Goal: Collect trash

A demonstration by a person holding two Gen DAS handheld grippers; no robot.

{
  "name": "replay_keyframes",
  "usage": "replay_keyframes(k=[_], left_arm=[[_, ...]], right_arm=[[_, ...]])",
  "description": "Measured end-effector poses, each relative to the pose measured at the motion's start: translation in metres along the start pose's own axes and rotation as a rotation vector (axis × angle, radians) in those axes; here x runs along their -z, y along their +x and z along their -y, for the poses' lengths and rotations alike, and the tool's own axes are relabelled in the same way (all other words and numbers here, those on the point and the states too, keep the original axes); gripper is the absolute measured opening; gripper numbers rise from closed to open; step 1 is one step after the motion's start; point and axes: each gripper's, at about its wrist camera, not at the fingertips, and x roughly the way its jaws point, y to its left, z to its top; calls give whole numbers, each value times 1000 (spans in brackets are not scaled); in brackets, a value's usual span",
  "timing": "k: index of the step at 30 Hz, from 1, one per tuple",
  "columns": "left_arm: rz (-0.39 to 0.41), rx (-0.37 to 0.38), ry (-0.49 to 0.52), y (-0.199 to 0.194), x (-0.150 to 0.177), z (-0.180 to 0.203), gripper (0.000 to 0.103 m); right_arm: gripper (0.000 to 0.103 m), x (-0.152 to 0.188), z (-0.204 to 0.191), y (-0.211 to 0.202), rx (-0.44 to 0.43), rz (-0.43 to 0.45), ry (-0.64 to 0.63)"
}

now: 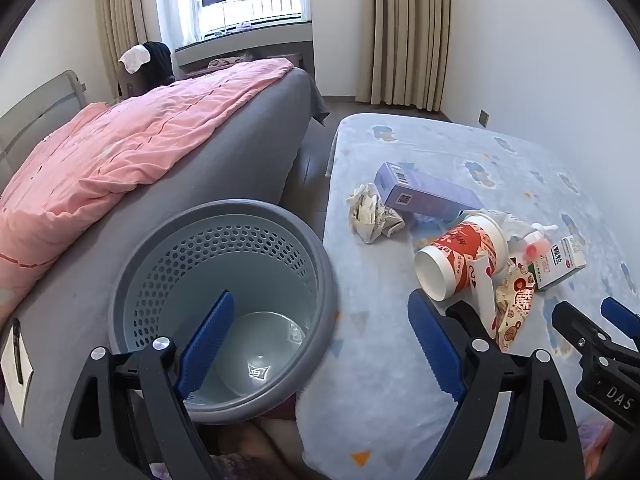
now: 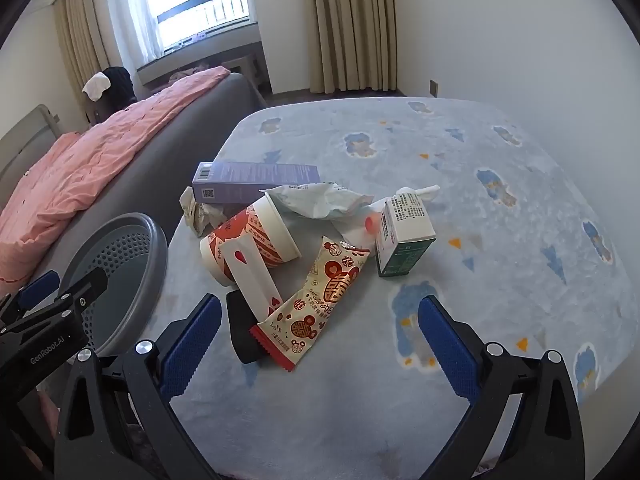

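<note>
A pile of trash lies on a blue patterned blanket: a red-and-white paper cup on its side, a red-and-cream snack wrapper, a purple box, a white-and-green carton, crumpled paper and a crumpled white wrapper. A grey perforated bin stands left of the pile, with no trash in it. My left gripper is open, one finger over the bin. My right gripper is open just in front of the snack wrapper.
A bed with a pink quilt and grey sheet runs along the left, right behind the bin. A small black object lies under the wrapper's near end. Curtains and a window stand at the far wall.
</note>
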Motion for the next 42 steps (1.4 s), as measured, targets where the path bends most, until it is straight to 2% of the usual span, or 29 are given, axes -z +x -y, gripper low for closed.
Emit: replay_keyframes(k=[42], left_arm=[[15, -15, 14, -3, 3, -2, 84]], right_arm=[[97, 1, -2, -4, 5, -2, -1]])
